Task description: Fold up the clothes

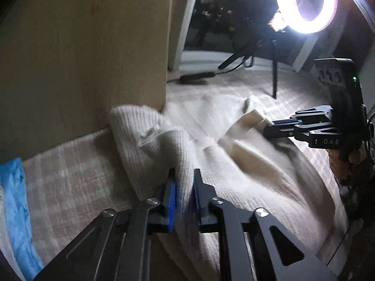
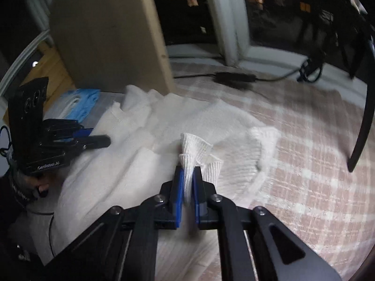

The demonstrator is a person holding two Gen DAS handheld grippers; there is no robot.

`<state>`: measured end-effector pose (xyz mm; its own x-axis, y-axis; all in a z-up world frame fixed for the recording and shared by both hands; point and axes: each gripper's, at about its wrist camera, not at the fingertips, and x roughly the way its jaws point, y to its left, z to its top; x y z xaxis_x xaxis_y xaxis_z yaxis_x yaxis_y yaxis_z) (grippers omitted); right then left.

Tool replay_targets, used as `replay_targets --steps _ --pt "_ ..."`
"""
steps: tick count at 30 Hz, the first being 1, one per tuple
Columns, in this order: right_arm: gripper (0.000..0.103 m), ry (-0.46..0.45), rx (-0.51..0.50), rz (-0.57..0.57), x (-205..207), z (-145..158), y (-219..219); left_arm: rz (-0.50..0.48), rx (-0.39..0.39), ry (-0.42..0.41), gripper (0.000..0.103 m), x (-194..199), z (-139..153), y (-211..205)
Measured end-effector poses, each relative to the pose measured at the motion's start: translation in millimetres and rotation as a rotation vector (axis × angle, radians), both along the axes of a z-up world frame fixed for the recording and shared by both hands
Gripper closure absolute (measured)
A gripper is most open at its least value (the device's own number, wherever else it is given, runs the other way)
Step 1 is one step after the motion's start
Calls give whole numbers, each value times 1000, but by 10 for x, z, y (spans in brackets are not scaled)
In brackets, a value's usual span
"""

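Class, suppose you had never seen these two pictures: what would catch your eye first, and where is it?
First, the glaring ring light at upper right of the left view. Then the cream knitted sweater sprawled across the checked cloth, pinched by the left tongs and right tongs.

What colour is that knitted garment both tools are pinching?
Cream-white ribbed knit sweater; clearest in the right wrist view.

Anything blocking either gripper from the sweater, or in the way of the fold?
No. The left gripper and the right gripper both already pinch the cream sweater. The plaid cover beside it looks bare; the wooden panel touches the sweater's far end.
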<state>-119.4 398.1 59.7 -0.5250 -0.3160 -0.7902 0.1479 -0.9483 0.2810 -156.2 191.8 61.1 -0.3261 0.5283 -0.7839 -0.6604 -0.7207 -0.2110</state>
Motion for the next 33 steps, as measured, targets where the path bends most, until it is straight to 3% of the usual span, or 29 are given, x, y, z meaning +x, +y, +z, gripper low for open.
replay_targets --steps 2,4,6,9,12,17,18,19,21,28,33 --pt "95 41 -8 19 101 111 -8 -44 50 4 93 91 119 -37" --pt "95 86 -50 64 256 275 -61 -138 63 75 93 343 252 -78" --pt "95 142 -47 137 466 411 -178 -211 43 111 93 517 244 -88" --pt "95 116 2 208 672 428 -402 -285 -18 93 93 682 102 -103" --pt "95 73 56 227 748 293 -485 -242 -50 53 92 580 -72 -101" --pt "94 47 32 143 653 188 -307 -197 -47 38 86 446 -67 -138" --pt "88 54 36 137 641 203 -289 -190 -60 53 82 441 -71 -127" --pt "82 61 41 130 629 217 -270 -182 -70 62 70 430 -73 -117" --pt "47 59 41 124 582 242 -246 -144 -88 71 51 371 -89 -87" --pt "47 -5 65 70 401 60 -99 -130 -49 16 52 199 -139 16" --pt "47 -34 -60 66 342 -76 -14 -145 -55 15 52 165 -234 131"
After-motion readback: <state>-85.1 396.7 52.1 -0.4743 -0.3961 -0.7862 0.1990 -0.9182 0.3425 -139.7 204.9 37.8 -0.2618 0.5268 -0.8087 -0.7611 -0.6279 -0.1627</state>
